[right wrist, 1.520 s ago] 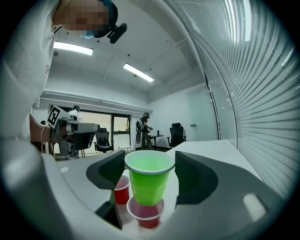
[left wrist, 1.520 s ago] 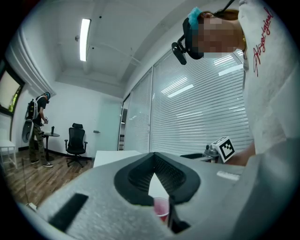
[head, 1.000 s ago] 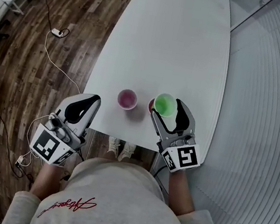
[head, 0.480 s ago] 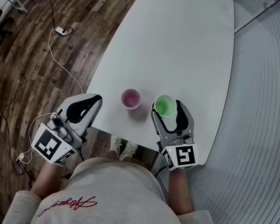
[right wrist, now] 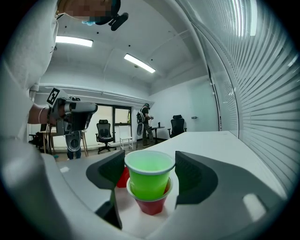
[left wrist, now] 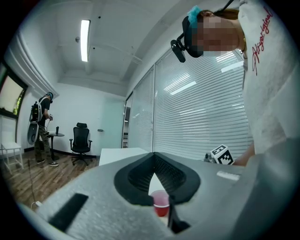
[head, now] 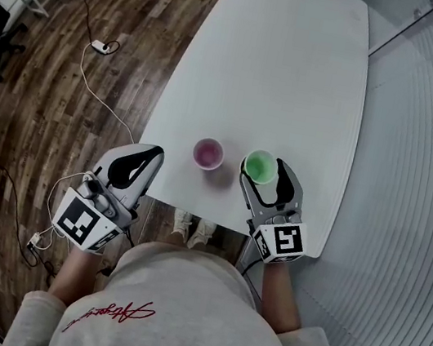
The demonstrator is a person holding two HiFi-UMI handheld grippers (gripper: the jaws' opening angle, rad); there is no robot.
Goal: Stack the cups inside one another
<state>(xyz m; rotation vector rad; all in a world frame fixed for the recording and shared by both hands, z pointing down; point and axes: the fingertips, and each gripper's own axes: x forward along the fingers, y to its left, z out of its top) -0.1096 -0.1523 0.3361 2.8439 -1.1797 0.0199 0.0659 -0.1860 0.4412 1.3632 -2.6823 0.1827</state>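
My right gripper (head: 263,170) is shut on a green cup (right wrist: 149,176), its jaws pressing on the rim from both sides. The green cup sits partway down inside a red cup (right wrist: 151,205) that stands on the white table (head: 284,72) near the front edge. A second red cup (head: 208,153) stands alone just to the left; the left gripper view shows this cup (left wrist: 161,202) past the jaws. My left gripper (head: 151,155) hovers off the table's left front corner, shut and empty.
The table's front edge lies close under both grippers. Wooden floor with a cable and a power strip (head: 99,46) is to the left, window blinds (head: 410,202) to the right. An office chair (left wrist: 81,140) and a standing person (left wrist: 43,126) are far back.
My right gripper has come down with the green cup, which now sits lower in the red cup beneath it. The left gripper has stayed where it was.
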